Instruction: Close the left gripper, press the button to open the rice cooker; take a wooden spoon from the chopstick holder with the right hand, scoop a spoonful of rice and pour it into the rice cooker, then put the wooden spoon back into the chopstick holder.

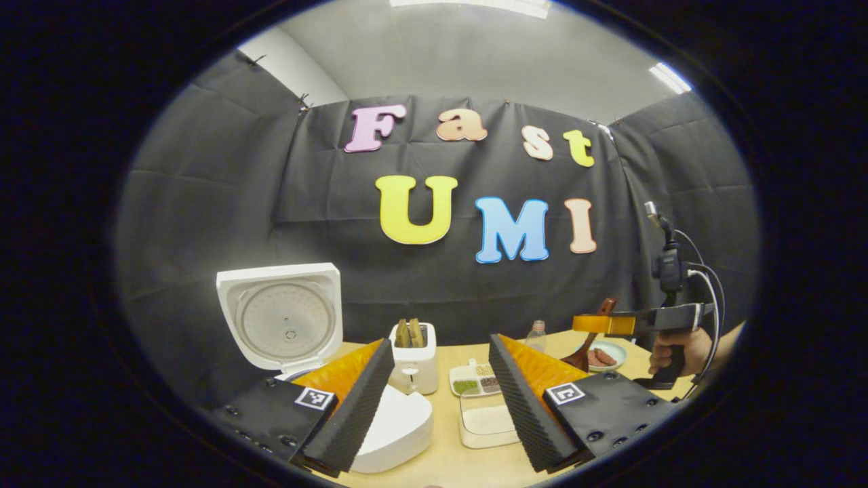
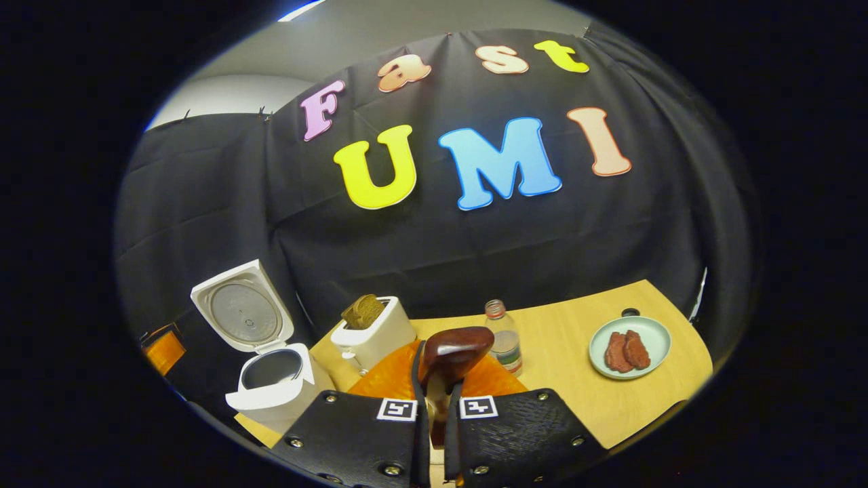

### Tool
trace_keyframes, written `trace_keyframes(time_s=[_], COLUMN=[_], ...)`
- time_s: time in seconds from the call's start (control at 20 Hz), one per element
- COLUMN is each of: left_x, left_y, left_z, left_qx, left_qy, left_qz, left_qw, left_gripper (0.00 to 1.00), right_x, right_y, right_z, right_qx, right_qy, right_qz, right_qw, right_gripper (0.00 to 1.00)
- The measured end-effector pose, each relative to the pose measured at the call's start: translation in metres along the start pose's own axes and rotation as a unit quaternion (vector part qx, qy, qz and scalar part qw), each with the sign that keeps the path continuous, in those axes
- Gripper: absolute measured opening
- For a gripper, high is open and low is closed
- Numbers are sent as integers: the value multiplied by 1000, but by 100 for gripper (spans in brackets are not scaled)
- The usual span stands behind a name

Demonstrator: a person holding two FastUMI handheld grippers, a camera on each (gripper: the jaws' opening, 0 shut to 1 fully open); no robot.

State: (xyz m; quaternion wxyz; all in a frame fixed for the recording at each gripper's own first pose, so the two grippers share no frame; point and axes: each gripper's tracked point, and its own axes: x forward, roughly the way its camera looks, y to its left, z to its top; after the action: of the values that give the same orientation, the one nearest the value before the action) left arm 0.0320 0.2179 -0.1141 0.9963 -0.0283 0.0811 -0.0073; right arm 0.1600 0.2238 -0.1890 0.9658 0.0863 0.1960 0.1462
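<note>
Rice cooker [image 1: 298,339] lid up; right gripper [image 2: 434,400] clamped on wooden spoon [image 2: 453,352].

Left gripper [image 1: 441,400] fingers wide apart, nothing btwn them, hovering over near table [image 1: 468,468] edge w/ cooker body at left. Beyond it: toaster [image 1: 415,362], rice tray [image 1: 485,423], small divided dish [image 1: 475,379], bottle [image 1: 536,335]. In right gripper view the spoon bowl sticks up above the fingers; plate [image 2: 630,349] far right near table's edge, bare tabletop btwn bottle & plate.

One rice cooker [image 2: 271,379], one toaster [image 2: 373,332], one bottle [image 2: 503,339].
</note>
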Motion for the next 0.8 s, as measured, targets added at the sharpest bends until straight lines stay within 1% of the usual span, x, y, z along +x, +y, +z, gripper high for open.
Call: trace_keyframes(time_s=[0.1, 0.25, 0.4, 0.45, 0.5, 0.6, 0.7, 0.8], left_x=[2, 3, 1, 2, 4, 2, 1, -2], left_y=[9, 21, 33, 37, 41, 48, 57, 63], left_z=[-5, -11, -17, -21, -28, -35, -40, -45], left_qx=[-1, -6, -6, -2, 0, -1, 1, -6], left_qy=[6, 16, 23, 27, 33, 42, 46, 49], left_qz=[-2, -1, -3, -3, -2, -2, 5, 12], left_qw=[1000, 1000, 1000, 1000, 999, 999, 999, 999], left_gripper=[98, 98, 97, 98, 100, 98, 98, 98], right_x=[15, 45, 68, 73, 79, 84, 83, 77], right_y=[11, 16, 14, 13, 11, 11, 18, 37], right_z=[-15, -49, -87, -98, -112, -136, -143, -150], right_qx=[-25, -81, -142, -156, -163, -141, -112, -78], right_qy=[9, 33, 58, 66, 77, 100, 103, 113], right_qz=[2, 3, -3, -5, -7, -8, -5, 20], right_qw=[1000, 996, 988, 986, 984, 985, 988, 990], right_gripper=[8, 9, 9, 9, 9, 9, 9, 9])
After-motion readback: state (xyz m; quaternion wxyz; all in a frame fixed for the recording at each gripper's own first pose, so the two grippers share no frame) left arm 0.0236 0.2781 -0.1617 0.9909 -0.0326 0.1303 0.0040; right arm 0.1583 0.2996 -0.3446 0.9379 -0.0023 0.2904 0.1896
